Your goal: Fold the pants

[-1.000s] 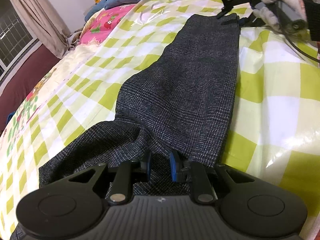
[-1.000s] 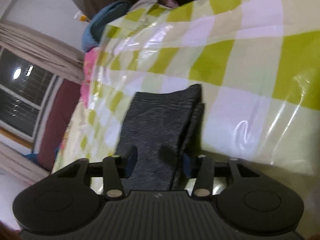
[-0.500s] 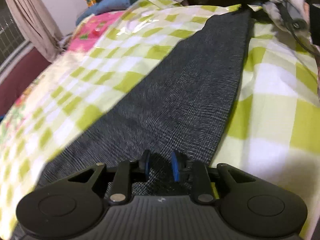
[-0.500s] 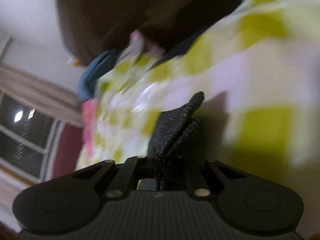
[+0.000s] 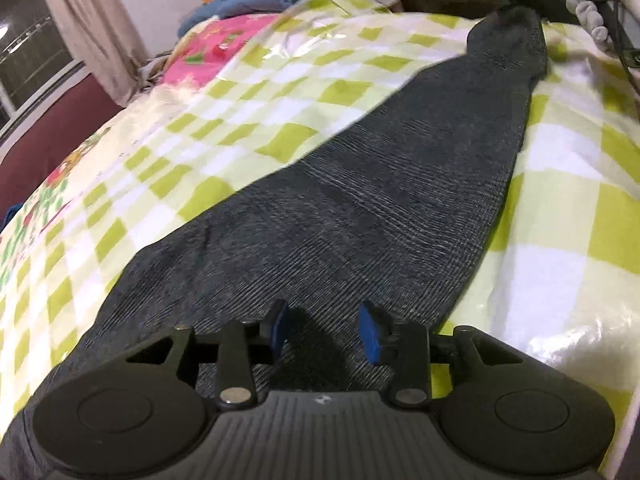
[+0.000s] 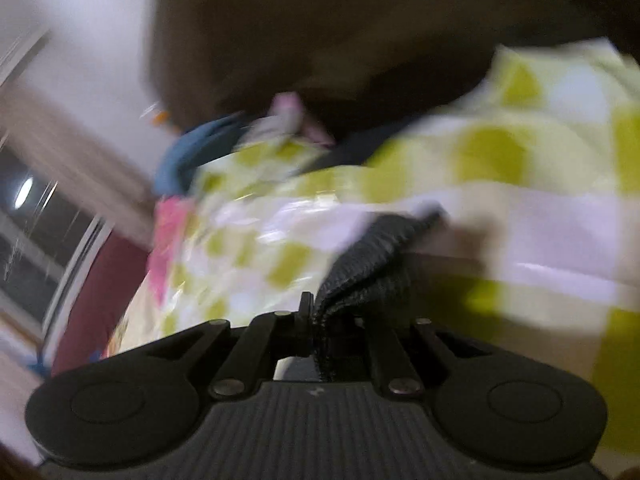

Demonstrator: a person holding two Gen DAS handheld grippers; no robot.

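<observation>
Dark grey pants (image 5: 380, 200) lie stretched along the bed (image 5: 560, 260) on a green-checked sheet, running straight ahead of the left tongs (image 5: 325, 326). Left tongs — jaws just been opening, blue pads (image 5: 370, 330) apart, fabric beneath and between them, not pressed. Right tongs (image 6: 316, 320) — together, clamped on the pants' far end (image 6: 368, 264), bunched fabric sticking out ahead of them, above the sheet. Right view blurred.

Item: dark grey checked pants (image 5: 380, 200)
Pose: lying stretched out lengthwise, legs stacked
Place: resting on a green-and-white checked cover
Far end (image 6: 376, 256): hanging bunched, lifting off the cover
</observation>
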